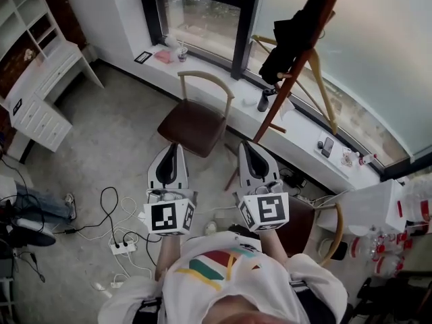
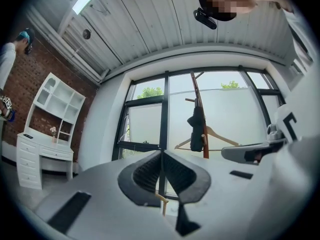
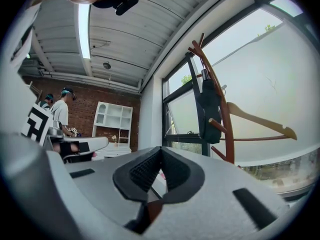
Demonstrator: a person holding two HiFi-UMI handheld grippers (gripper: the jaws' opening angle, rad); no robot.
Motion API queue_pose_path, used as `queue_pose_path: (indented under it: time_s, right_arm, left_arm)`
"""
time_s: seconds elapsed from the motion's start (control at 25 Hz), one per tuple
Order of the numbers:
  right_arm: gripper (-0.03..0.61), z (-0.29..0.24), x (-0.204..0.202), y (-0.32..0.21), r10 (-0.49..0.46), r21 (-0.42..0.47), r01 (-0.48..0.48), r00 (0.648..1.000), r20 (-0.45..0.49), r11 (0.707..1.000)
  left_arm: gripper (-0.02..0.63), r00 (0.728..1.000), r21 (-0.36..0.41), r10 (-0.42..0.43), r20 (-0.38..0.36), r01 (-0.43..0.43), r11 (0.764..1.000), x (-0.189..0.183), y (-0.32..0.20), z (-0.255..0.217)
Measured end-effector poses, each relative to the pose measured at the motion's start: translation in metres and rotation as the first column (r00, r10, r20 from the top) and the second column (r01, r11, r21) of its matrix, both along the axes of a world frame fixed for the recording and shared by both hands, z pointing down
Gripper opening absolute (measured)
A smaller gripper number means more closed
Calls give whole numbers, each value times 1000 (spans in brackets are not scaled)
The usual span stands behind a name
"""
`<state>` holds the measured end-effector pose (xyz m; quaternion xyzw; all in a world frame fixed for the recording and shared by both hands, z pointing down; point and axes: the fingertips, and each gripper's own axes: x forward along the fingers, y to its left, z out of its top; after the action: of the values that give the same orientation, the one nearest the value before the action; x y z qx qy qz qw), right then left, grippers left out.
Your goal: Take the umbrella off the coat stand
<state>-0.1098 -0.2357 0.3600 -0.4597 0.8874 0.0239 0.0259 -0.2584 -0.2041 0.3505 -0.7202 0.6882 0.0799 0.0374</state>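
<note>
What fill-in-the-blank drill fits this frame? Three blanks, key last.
The umbrella on the coat stand is ____.
Left claw and right claw are each ____ with nothing between the jaws.
The chair has a ____ seat.
Missing: black; shut; brown.

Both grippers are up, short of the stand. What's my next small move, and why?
Probably open the right gripper and ease it toward the umbrella. Its jaws are shut with nothing between them, as are the left gripper's. The umbrella hangs on the coat stand ahead, out of touch, more on the right gripper's side.
</note>
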Motion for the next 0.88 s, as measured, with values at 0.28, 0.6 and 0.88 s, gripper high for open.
queue_pose_path:
  time_s: [0.28,0.6,0.88]
  right_arm:
    - [0,5,23,-9,13,-1,-13,1000,-17,1000]
    - [0,8,41,-17,24,0,-24,1000,-9,1000]
    - [0,4,45,-19,15,6,-15,1000,-6,1000]
  left_arm:
    - [9,997,5,72,-3,-72,997,43,-20,-3]
    - [9,993,-8,116,-4,-116,993,69,-34,-2]
    - [9,981,18,190,-27,-189,982,85,-57,-31]
